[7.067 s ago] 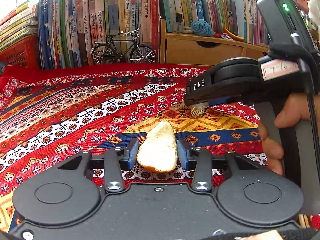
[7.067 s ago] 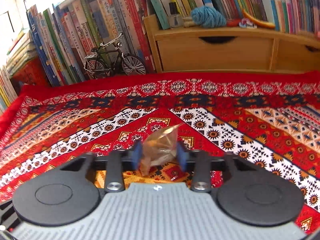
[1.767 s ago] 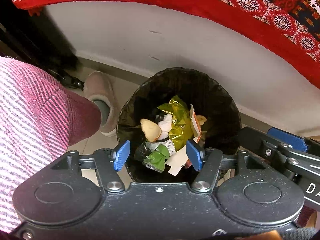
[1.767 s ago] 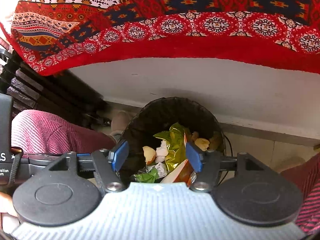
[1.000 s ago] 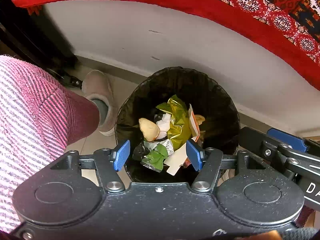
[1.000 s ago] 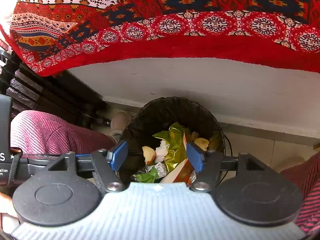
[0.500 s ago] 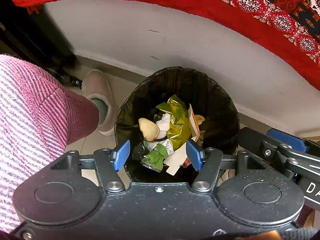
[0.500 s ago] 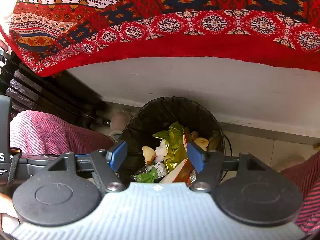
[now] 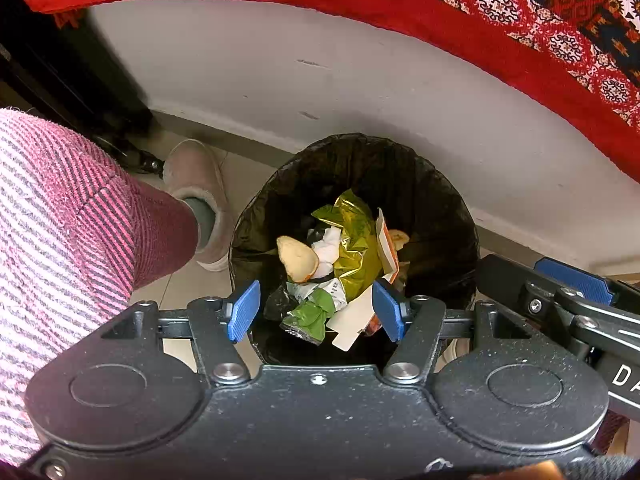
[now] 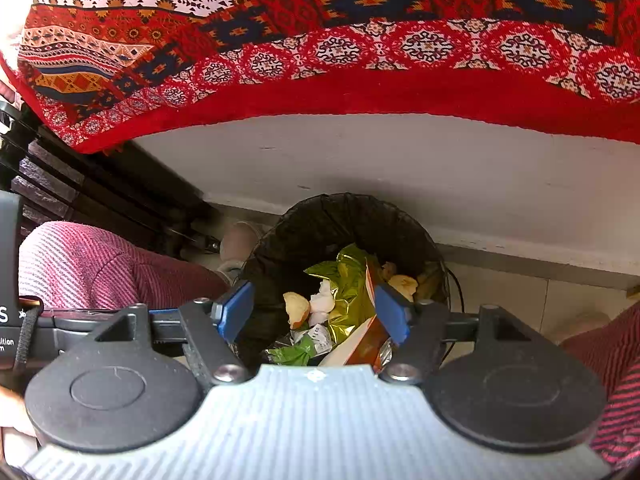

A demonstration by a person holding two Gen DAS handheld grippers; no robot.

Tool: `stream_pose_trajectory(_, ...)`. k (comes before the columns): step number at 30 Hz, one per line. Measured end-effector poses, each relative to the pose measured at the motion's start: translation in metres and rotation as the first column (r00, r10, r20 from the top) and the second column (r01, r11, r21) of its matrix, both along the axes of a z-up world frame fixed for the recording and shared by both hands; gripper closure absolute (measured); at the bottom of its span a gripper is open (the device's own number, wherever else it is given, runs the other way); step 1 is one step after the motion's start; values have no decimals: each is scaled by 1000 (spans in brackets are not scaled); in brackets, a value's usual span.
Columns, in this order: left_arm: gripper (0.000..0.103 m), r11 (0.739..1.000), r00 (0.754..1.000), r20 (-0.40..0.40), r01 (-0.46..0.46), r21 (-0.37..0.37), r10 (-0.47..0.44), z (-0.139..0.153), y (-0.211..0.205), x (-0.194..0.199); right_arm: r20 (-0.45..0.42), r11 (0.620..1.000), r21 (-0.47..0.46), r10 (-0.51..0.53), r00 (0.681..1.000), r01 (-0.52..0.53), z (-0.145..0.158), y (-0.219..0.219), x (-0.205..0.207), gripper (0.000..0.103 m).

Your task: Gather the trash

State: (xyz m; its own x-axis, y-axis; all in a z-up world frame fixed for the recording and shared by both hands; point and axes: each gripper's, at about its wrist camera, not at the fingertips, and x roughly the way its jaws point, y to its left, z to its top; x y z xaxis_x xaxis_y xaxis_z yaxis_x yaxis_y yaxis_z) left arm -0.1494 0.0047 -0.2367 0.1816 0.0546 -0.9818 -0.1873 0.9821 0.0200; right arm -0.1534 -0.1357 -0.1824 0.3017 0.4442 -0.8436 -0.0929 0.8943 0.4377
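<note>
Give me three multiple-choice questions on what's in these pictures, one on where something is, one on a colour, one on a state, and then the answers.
1. Where is the piece of peel?
A. On the patterned cloth
B. In the bin
C. Between gripper pads

2. What colour is the bin liner?
A. Black
B. White
C. Blue

3. How is the left hand-held gripper?
A. Shut on a wrapper
B. Shut on nothing
C. Open and empty

Answers:
1 B, it lies among the trash inside the bin.
2 A, the bag lining the bin is black.
3 C, its blue pads stand apart with only the bin far below them.
</note>
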Motion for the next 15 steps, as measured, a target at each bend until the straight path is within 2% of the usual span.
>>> stream_pose_trajectory(15, 40, 1000, 1000, 25, -9, -9, 9, 2, 0, -1, 1, 1000, -1, -3, 1000, 3, 0, -2, -1, 23)
